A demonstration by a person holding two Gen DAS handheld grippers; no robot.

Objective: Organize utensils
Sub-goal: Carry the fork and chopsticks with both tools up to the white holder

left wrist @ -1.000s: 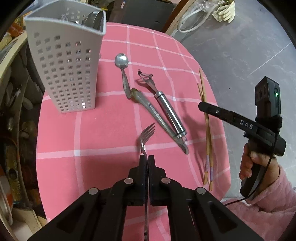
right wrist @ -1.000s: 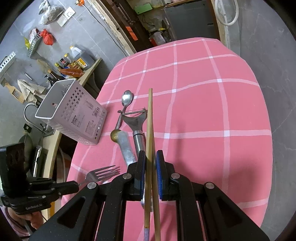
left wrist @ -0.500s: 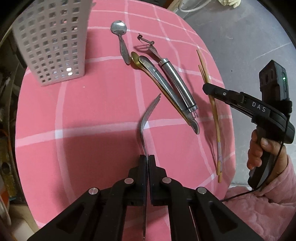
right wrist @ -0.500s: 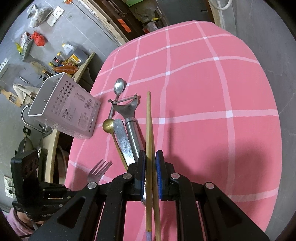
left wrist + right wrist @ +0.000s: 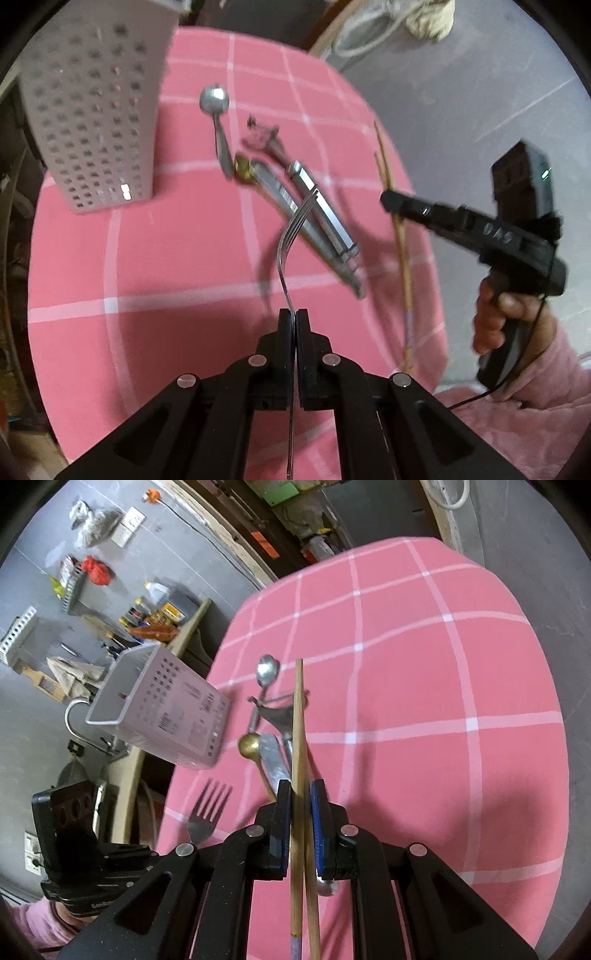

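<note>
Left claw (image 5: 293, 314): jaws pressed together on the thin handle of the fork (image 5: 291, 236), which rises out of the grip with its tines pointing away, held above the counter (image 5: 147, 295).
Right claw (image 5: 300, 788): clamped on a pair of wooden chopsticks (image 5: 297, 720); their long ends run forward past the jaws and their back ends run down between the arms of the tool.
Fork, other view: in the right wrist view the fork's tines (image 5: 208, 808) stick out from the left claw at the lower left, over the near edge of the pink cloth.
Chopsticks, other view: in the left wrist view the pair (image 5: 397, 236) hangs slanted from the right claw (image 5: 388, 201) near the counter's right edge.
Holder (image 5: 92, 122): pale perforated utensil box, upright on the far left part of the counter, well apart from both claws.
Loose utensils: a steel spoon (image 5: 216, 110), a peeler (image 5: 306, 192), a gold-bowled spoon (image 5: 249, 744) and a table knife (image 5: 275, 764) lie close together in the middle of the counter, beside the holder; knife and peeler lie side by side.
Counter cover: pink cloth with white grid lines.
Person: a hand (image 5: 498, 314) in a pink fuzzy sleeve (image 5: 535, 413) grips the right tool's handle.
</note>
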